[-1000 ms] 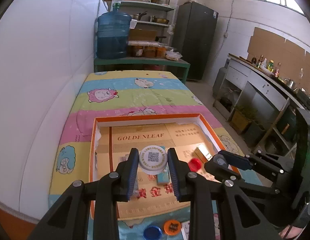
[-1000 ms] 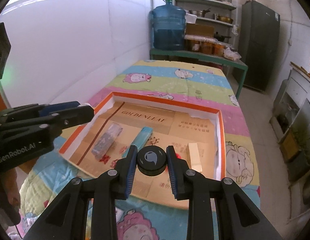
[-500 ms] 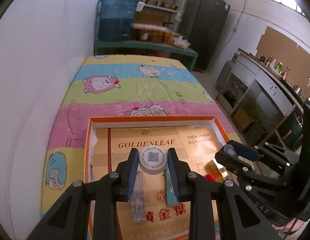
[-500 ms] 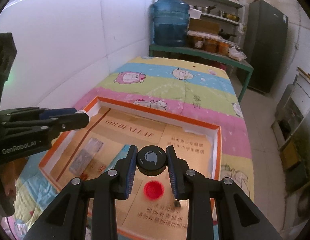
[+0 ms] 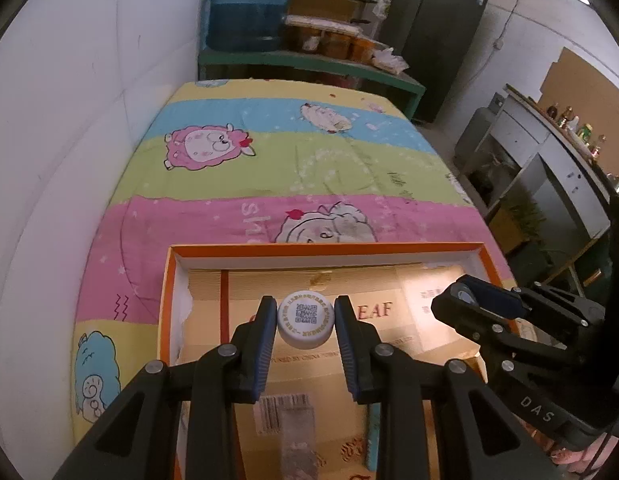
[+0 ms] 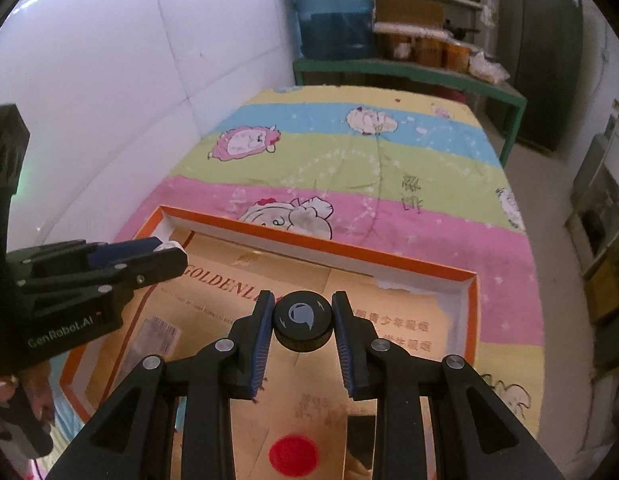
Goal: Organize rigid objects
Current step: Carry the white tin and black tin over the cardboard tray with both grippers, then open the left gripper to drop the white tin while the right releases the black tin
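My left gripper (image 5: 305,322) is shut on a white cap with a QR code (image 5: 305,324), held over the far left part of the orange-rimmed box (image 5: 325,249). My right gripper (image 6: 302,326) is shut on a black round cap (image 6: 302,326), held over the middle of the same box (image 6: 321,246). A red cap (image 6: 293,454) lies on the box floor under the right gripper. A clear wrapped packet (image 5: 293,432) lies in the box below the left gripper. Each gripper shows in the other's view: the right one (image 5: 461,304) and the left one (image 6: 165,254).
The box lies on a striped cartoon-sheep cloth (image 5: 293,168) on a table against a white wall (image 5: 89,100). A blue water jug (image 6: 329,8) and shelves stand behind. A teal strip (image 5: 374,436) lies in the box at the right.
Both grippers moved forward over the box toward its far side, each still holding its cap. The blue and orange caps in front of the box left the left wrist view.
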A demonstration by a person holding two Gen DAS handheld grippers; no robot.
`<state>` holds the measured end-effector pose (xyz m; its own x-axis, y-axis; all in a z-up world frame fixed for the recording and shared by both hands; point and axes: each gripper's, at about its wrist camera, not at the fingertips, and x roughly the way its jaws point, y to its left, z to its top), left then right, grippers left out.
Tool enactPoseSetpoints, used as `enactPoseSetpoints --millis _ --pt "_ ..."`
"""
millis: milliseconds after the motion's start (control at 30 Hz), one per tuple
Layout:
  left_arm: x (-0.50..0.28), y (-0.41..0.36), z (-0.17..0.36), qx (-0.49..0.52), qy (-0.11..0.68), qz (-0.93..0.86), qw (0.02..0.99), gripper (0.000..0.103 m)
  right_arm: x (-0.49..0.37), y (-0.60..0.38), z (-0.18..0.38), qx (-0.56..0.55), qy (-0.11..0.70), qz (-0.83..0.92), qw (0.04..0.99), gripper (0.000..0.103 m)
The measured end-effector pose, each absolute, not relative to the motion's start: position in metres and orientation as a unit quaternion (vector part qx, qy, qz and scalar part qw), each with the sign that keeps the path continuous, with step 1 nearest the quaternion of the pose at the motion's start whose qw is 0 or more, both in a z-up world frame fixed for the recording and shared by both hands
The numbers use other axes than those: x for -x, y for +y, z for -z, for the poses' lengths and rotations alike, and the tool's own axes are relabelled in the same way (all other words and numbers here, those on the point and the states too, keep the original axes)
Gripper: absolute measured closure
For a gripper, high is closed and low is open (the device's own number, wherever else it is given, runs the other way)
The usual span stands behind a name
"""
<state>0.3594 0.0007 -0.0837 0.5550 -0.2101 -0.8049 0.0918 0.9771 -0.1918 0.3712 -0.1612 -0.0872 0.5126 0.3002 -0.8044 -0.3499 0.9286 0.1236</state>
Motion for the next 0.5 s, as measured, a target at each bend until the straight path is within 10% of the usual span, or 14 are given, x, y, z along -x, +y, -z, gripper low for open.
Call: enactPoseSetpoints --millis 500 --pt "-0.372 0.005 0.113 0.057 0.487 0.074 0.868 0.073 -0.388 -0.145 0.116 0.046 0.494 -0.187 0.848 0.073"
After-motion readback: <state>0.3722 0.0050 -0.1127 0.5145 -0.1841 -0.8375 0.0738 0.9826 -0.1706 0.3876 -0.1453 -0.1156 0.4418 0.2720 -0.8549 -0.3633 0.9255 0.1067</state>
